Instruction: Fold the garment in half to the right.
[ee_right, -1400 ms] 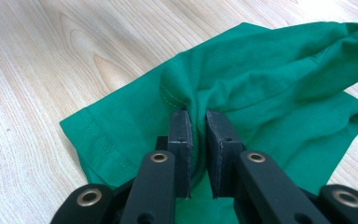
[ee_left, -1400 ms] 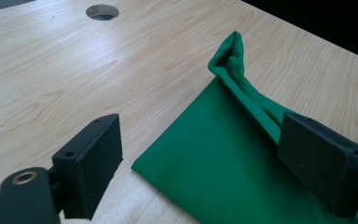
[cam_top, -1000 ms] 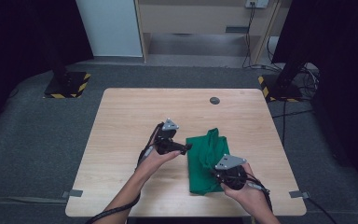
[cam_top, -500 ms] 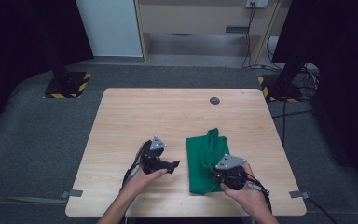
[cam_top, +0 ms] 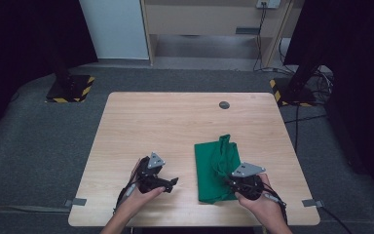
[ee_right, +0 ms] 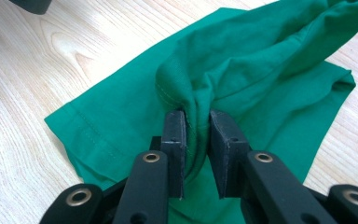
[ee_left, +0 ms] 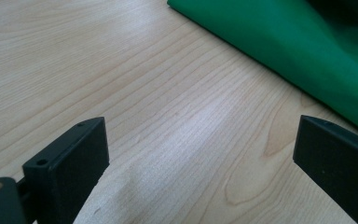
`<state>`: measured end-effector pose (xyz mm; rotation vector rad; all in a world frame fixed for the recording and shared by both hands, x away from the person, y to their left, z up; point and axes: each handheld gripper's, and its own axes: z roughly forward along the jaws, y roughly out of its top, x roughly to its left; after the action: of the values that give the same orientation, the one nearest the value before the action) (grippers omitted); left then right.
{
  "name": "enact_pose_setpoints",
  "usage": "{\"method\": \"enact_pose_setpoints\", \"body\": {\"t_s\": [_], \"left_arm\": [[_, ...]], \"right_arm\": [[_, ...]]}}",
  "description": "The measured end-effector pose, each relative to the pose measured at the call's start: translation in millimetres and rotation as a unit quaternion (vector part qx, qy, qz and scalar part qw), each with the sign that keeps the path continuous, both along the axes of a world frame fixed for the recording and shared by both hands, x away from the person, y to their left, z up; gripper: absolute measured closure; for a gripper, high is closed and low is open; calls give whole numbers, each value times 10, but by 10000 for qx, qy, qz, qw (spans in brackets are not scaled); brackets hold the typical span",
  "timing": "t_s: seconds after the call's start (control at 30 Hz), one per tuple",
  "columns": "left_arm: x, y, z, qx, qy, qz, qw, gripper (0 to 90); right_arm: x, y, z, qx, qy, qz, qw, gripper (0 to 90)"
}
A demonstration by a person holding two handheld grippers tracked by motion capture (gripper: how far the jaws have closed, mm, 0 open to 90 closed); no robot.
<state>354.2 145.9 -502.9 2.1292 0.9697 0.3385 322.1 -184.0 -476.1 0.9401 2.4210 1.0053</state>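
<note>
A green cloth [cam_top: 214, 165] lies folded and partly bunched on the right half of the wooden table [cam_top: 175, 126]. My right gripper [cam_top: 229, 183] sits at the cloth's near right edge. In the right gripper view its jaws [ee_right: 197, 122] are pinched on a raised fold of the green cloth [ee_right: 242, 60]. My left gripper [cam_top: 173, 183] rests near the table's front edge, left of the cloth and apart from it. In the left gripper view my left gripper [ee_left: 200, 140] stands open over bare wood, with the cloth's edge [ee_left: 284, 42] ahead at the upper right.
A small dark round disc [cam_top: 224, 105] lies near the table's far edge. Two stand bases with yellow-black tape [cam_top: 70, 90] [cam_top: 292, 92] sit on the grey floor beyond the far corners. Bare wood spreads across the table's left and far parts.
My left gripper has drawn back from the cloth's left edge toward the near left of the table. The right gripper has stayed in place, pinched on the cloth.
</note>
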Motion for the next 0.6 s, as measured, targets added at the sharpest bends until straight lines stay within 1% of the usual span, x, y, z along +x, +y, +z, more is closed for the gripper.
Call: {"method": "enact_pose_setpoints", "body": {"t_s": [0.1, 0.33, 0.6], "left_arm": [[4, 24, -20, 43, 17, -12, 10000, 28], [44, 118, -39, -37, 74, 156, 9998, 33], [42, 107, -41, -34, 85, 122, 9999, 37]], "right_arm": [[-5, -22, -33, -10, 63, -37, 10000, 756], [-18, -104, -115, -25, 187, -126, 9997, 734], [-19, -202, -161, -4, 266, -235, 9994, 713]]}}
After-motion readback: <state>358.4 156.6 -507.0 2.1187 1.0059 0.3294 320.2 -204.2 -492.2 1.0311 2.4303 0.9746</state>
